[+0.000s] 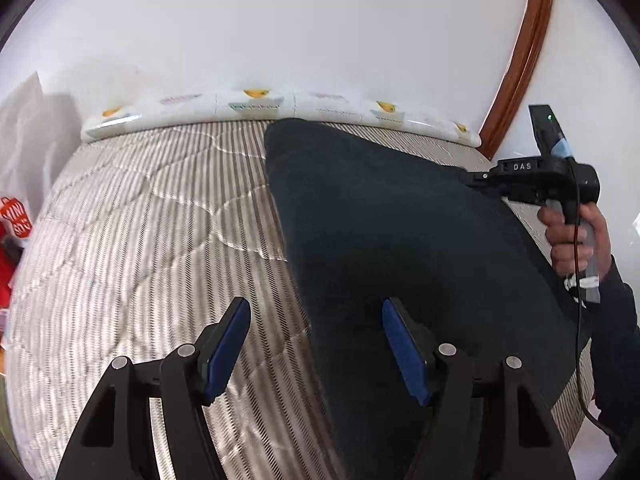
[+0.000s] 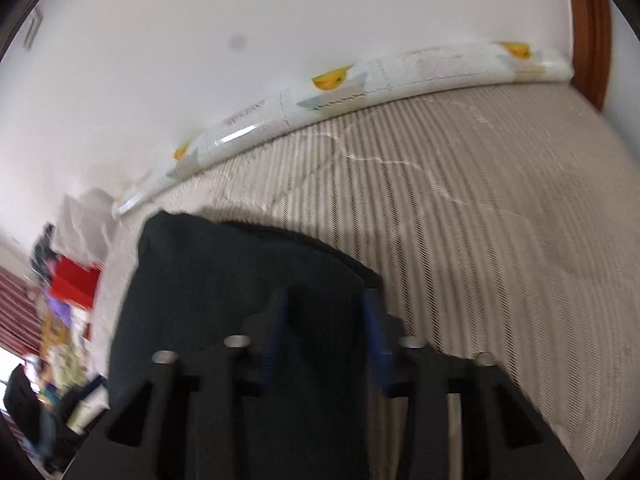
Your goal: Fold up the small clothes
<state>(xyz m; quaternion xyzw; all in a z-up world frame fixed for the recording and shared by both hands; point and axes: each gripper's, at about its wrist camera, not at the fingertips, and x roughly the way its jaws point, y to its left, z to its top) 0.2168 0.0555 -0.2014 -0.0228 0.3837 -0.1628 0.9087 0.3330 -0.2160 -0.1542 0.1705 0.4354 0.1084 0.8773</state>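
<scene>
A dark navy garment (image 1: 392, 240) lies spread on a striped quilted bed cover (image 1: 140, 220). My left gripper (image 1: 316, 340) is open just above the garment's near left edge, its right finger over the cloth, its left finger over the cover. In the left wrist view the right gripper (image 1: 486, 178) reaches in at the garment's far right edge, held by a hand; its tips are hidden there. In the right wrist view the right gripper (image 2: 326, 332) has its blue pads partly apart, with the dark garment (image 2: 224, 288) bunched between and in front of them.
A white bolster with yellow prints (image 1: 280, 108) lies along the far edge of the bed against a white wall. A wooden frame (image 1: 520, 60) rises at the right. Red bags and clutter (image 2: 72, 284) stand beyond the left side of the bed.
</scene>
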